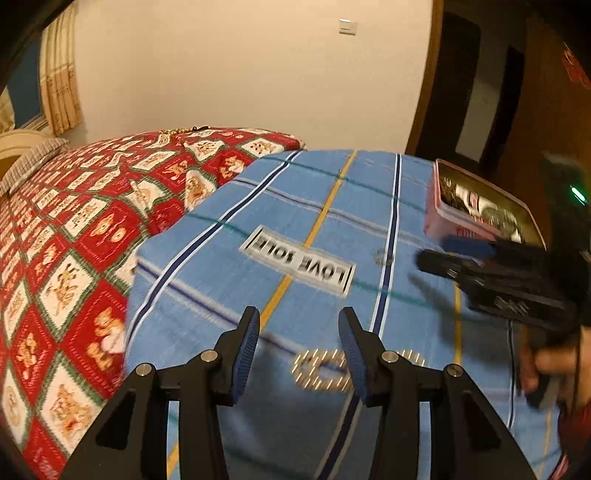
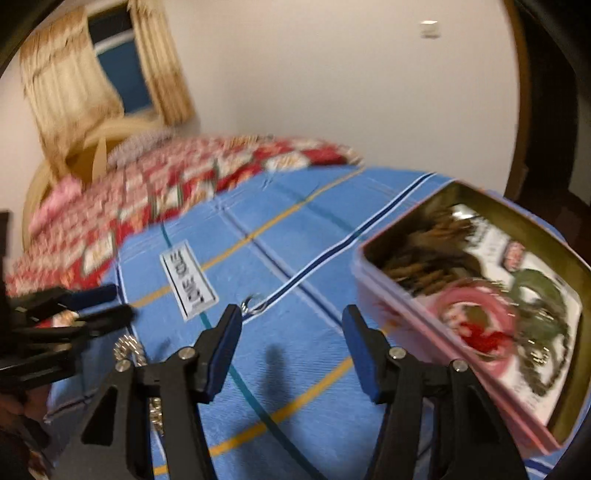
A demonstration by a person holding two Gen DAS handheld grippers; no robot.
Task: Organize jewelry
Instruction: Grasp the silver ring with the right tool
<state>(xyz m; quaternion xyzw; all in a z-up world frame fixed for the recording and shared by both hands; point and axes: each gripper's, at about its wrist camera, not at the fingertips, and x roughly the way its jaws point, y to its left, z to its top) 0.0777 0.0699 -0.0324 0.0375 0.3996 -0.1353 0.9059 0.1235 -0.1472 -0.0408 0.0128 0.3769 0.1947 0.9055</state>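
Blue plaid cloth [image 1: 332, 229] spread over the near end of the bed, printed label [image 1: 299, 260] near its middle. Red patterned quilt [image 1: 85, 229] beyond and to the left; striped pillow [image 1: 33, 158] at the far left. Cream wall with a light switch [image 1: 348, 26]; curtained window [image 2: 107, 70] at upper left in the right wrist view; dark door [image 1: 480, 92] at right.

Open pink tin [image 2: 476, 306] at the right edge of the cloth, holding a jumble of jewelry, pieces blurred; a pink bangle [image 2: 476, 317] among them. Small silver ring [image 2: 253, 303] lying on the cloth near the label, apart from the tin. Sparkly chain bracelet [image 1: 321, 369] on the cloth, close under the left tool.

Left gripper [image 1: 299, 350]: jaws spread wide, nothing between them, bracelet partly behind the right finger, contact unclear through blur. Right gripper [image 2: 291, 350]: jaws spread wide, holding nothing, above bare cloth between ring and tin, ring just past the left fingertip. Each tool visible at the edge of the other's view. Motion blur throughout both views.
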